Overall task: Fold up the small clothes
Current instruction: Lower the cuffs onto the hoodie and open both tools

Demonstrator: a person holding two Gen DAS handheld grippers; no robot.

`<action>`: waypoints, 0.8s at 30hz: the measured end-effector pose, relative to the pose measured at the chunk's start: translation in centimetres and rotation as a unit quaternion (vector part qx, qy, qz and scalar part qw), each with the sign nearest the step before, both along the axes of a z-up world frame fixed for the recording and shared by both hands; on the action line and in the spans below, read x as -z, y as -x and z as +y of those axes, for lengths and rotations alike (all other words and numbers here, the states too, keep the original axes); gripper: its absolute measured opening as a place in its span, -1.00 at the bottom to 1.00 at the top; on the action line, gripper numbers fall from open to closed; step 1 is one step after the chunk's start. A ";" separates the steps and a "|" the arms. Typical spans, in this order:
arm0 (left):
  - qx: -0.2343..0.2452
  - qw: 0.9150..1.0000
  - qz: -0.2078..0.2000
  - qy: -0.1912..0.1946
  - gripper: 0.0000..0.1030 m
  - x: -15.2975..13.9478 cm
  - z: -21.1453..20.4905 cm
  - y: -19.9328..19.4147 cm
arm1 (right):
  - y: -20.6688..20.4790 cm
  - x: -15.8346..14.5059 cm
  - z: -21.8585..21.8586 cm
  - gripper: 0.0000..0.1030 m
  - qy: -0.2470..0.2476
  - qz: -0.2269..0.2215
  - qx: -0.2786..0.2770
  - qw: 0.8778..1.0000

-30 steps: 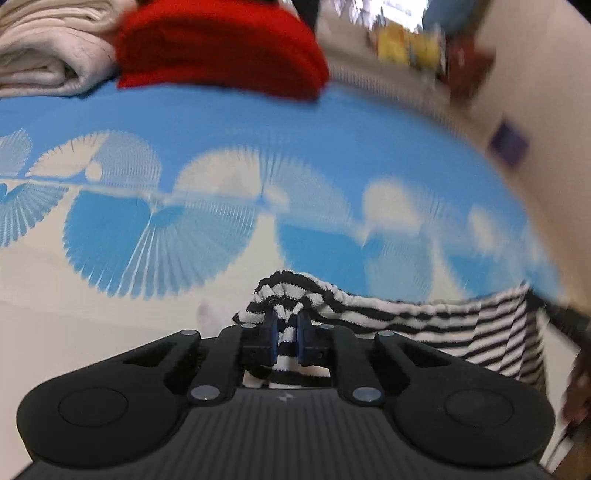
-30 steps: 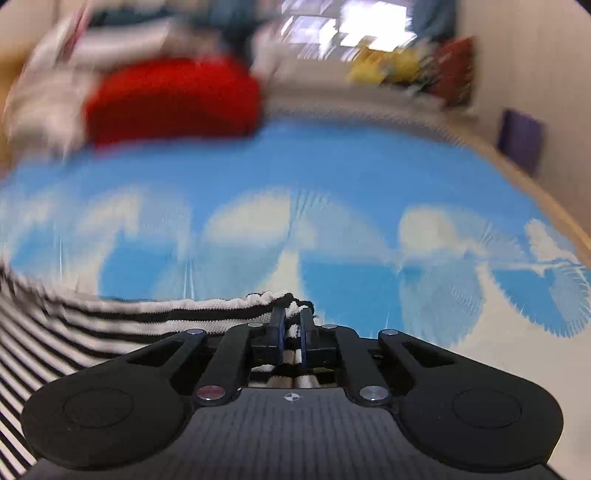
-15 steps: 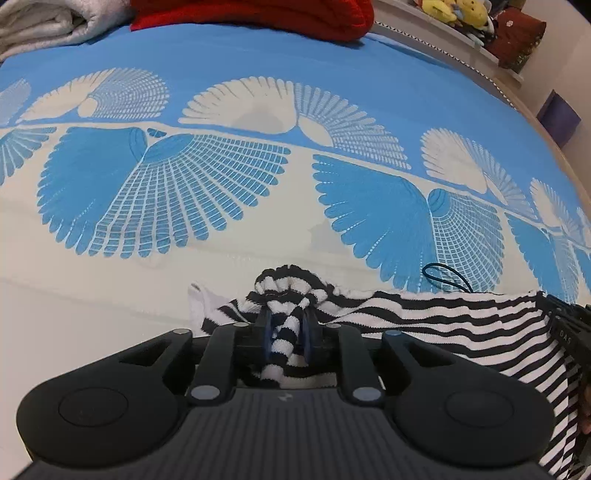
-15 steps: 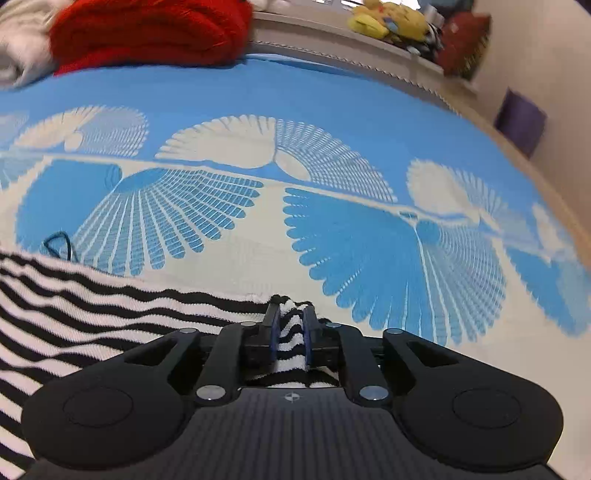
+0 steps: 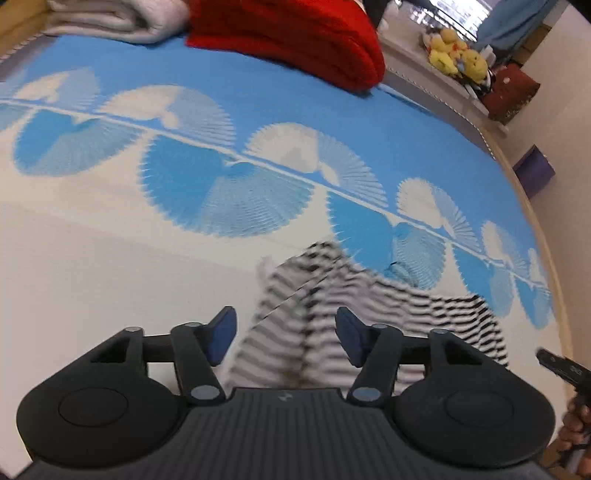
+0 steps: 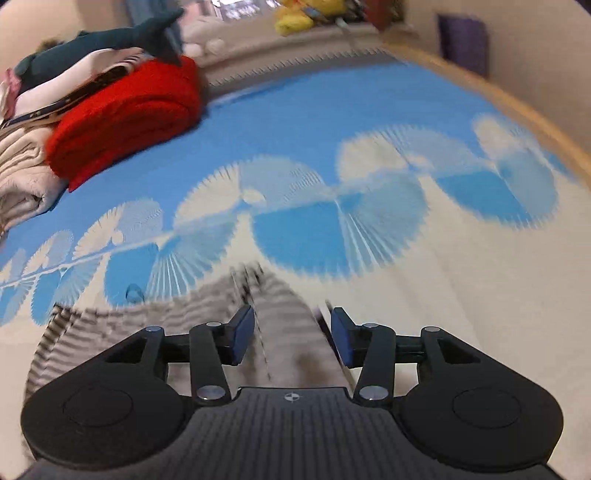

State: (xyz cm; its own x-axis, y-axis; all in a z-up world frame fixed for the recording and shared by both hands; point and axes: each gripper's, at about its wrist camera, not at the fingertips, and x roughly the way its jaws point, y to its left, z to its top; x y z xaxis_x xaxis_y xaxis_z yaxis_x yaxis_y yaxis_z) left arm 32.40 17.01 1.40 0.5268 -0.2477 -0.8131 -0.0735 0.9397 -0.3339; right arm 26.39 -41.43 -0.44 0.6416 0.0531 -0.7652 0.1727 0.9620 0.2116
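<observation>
Both grippers, left gripper (image 5: 282,334) and right gripper (image 6: 291,334), are opening, nothing pinched; the striped garment (image 5: 325,314) is dropped on the bed (image 5: 92,277). Edges should be checked for alignment before regrasping.

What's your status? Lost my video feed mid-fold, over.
Left gripper and right gripper both opening, pads clear of cloth. Striped garment lies released on the blue-and-white bedspread. Red blanket far back, nothing in the way.
</observation>
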 end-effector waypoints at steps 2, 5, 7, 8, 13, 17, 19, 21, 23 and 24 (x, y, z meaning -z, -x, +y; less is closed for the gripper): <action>-0.016 0.999 0.028 0.012 0.15 2.0 1.5 2.1 | 2.5 1.2 -0.9 -0.01 -0.019 0.028 0.000 0.999; -0.032 0.993 0.115 0.021 -0.02 5.7 2.8 3.4 | 4.9 3.8 -1.1 -0.01 -0.024 0.106 -0.020 0.994; -0.030 0.991 0.128 0.015 -0.02 6.7 2.8 3.7 | 5.7 4.8 -0.9 -0.01 -0.015 0.132 -0.030 0.991; -0.024 0.991 0.130 0.013 -0.02 7.0 2.8 3.8 | 6.0 5.1 -0.9 -0.01 -0.013 0.139 -0.032 0.990; 0.007 0.989 0.150 0.006 0.00 8.7 1.3 3.4 | 6.0 6.1 -0.2 -0.01 0.002 0.169 -0.028 0.985; 0.000 0.988 0.152 0.013 0.00 9.6 0.4 2.8 | 5.7 6.2 0.4 -0.01 0.013 0.181 -0.030 0.983; -0.005 0.987 0.158 0.007 -0.02 10.0 -0.1 2.7 | 5.5 6.4 0.5 -0.01 0.024 0.187 -0.036 0.981; 0.000 0.987 0.162 -0.001 -0.37 10.1 -0.9 2.4 | 5.5 6.5 0.7 -0.16 0.035 0.194 -0.044 0.979; 0.016 0.986 0.166 -0.003 -1.00 10.2 -1.7 2.3 | 5.6 6.3 0.7 -0.55 0.039 0.191 -0.047 0.980; 0.021 0.987 0.157 -0.015 -1.00 9.8 -1.9 2.4 | 5.6 6.0 0.6 -0.78 0.038 0.184 -0.049 0.981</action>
State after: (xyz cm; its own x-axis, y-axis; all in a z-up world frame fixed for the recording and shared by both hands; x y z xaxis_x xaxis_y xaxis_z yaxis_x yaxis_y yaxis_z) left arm 29.97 15.11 -8.43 0.2370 -0.2365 -0.9423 -0.1303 0.9534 -0.2721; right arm 20.75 -40.83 -6.39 0.3167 0.0340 -0.9479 0.1303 0.9883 0.0790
